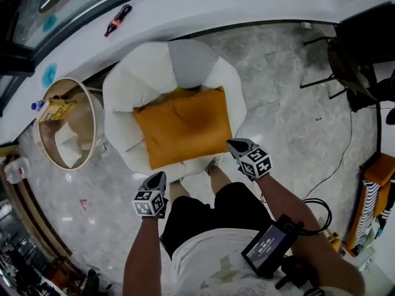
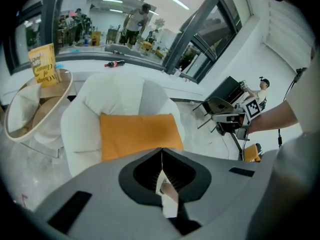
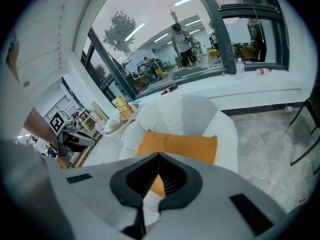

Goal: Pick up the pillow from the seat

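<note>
An orange pillow [image 1: 183, 126] lies flat on the seat of a round white armchair [image 1: 126, 85]; it also shows ahead in the left gripper view [image 2: 137, 134] and the right gripper view [image 3: 180, 145]. My left gripper [image 1: 158, 177] hangs shut just short of the chair's front edge, to the pillow's near left. My right gripper [image 1: 234, 145] is shut too, close to the pillow's near right corner, apart from it. Nothing is between either pair of jaws. Each gripper shows in the other's view: right gripper [image 2: 220, 117], left gripper [image 3: 84, 139].
A round wooden side table [image 1: 66, 123] with a yellow book [image 1: 57, 110] stands left of the chair. A white ledge [image 1: 185, 8] behind holds a cola bottle [image 1: 117, 20]. A dark chair [image 1: 345, 63] stands at the right. My legs are at the chair's front.
</note>
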`<state>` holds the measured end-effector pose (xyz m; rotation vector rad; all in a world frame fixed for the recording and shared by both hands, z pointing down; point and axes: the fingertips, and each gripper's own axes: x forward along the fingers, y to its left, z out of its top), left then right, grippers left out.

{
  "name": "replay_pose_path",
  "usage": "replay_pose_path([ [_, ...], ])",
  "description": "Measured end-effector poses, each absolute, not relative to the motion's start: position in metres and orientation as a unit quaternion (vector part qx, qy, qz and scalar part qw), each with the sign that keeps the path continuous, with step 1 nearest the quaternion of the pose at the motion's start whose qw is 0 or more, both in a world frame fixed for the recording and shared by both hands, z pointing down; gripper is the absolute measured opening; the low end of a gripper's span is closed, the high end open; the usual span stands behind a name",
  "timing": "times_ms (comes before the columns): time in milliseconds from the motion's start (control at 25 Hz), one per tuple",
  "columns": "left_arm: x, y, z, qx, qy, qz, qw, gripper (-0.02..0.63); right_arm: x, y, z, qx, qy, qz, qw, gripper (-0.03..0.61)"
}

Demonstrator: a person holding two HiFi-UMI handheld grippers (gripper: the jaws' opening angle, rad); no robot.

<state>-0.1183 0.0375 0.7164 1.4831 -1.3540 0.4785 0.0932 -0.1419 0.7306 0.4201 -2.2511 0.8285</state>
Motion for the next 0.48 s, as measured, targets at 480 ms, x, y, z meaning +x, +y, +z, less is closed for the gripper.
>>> replay_pose_path([
  [480,-0.140,0.045,0.785,0.592,-0.556,0.244,0.529,0.014,0.107,-0.148,0.801,0.174,-0.843,0.338,0.380,0.015],
])
